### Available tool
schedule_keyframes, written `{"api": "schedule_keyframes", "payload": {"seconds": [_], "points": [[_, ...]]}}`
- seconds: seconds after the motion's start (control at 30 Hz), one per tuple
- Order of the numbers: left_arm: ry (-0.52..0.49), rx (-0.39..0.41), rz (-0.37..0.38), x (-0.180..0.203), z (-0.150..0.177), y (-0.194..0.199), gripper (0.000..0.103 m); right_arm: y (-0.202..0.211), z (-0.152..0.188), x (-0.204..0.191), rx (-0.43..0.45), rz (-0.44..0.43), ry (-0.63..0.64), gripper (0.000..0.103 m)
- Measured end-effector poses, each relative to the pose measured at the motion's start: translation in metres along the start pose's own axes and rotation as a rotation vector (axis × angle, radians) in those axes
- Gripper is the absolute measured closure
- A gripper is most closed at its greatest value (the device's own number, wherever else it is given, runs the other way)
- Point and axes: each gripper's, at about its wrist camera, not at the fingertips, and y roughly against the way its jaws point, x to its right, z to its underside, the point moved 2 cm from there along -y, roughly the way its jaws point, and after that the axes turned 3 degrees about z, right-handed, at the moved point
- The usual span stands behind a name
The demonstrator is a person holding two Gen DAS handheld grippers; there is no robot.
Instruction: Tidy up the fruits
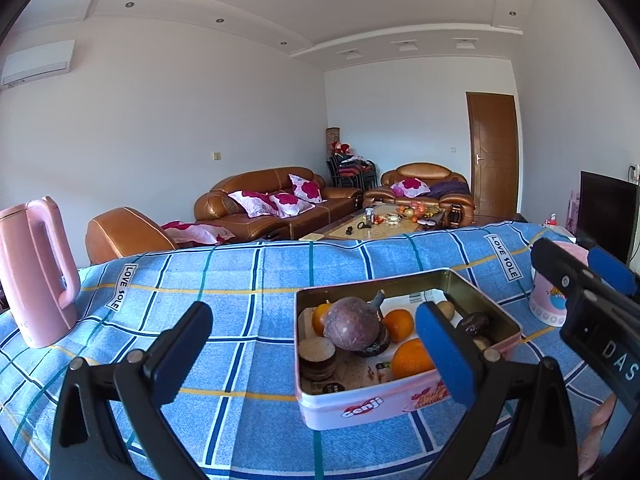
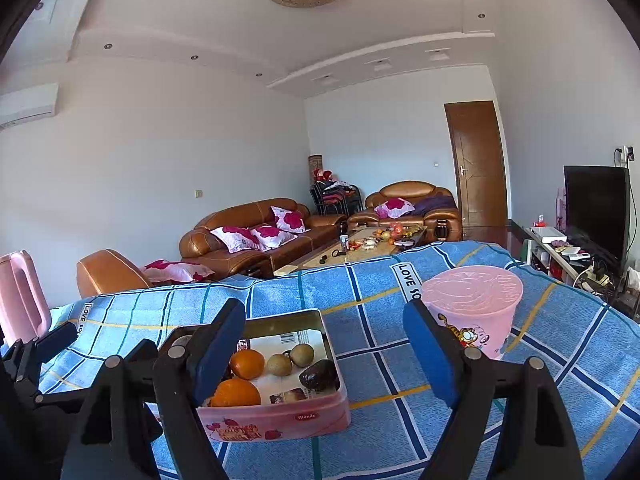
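Low and right of centre in the left wrist view sits the pink tin (image 1: 384, 400), holding oranges (image 1: 412, 358), a purple fruit (image 1: 352, 328) and what may be kiwis. The round, firm fruit would probably roll, so taking each across its middle seems wise. The left gripper (image 1: 314, 340) and right gripper (image 2: 324, 352) are spread, empty. A lidded pink tub (image 2: 472, 308) stands lower right.

Bare blue cloth (image 1: 248, 320) is lying open between the kettle (image 1: 38, 272), standing at the far left, and the tin (image 1: 400, 400) of fruit. To the tin's right a strip of cloth is staying free before the pink tub (image 2: 474, 304). The tin's raised walls are fencing the fruit, so entry is lying from above. The right gripper (image 1: 592, 304) is crowding the tin's right side.
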Motion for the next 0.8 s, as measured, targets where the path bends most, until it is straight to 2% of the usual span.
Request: {"api": "schedule_keyframes", "payload": {"seconds": [0.23, 0.37, 0.8], "points": [[0.010, 0.027, -0.028, -0.004, 0.002, 0.010, 0.000, 0.021, 0.003, -0.012, 0.029, -0.005, 0.037, 0.020], [0.019, 0.015, -0.020, -0.005, 0.003, 0.009, 0.000, 0.026, 0.003, -0.010, 0.056, 0.013, 0.036, 0.011], [0.022, 0.022, -0.020, -0.005, 0.004, 0.013, 0.000, 0.022, 0.005, -0.009, 0.026, 0.011, 0.025, 0.011]]}}
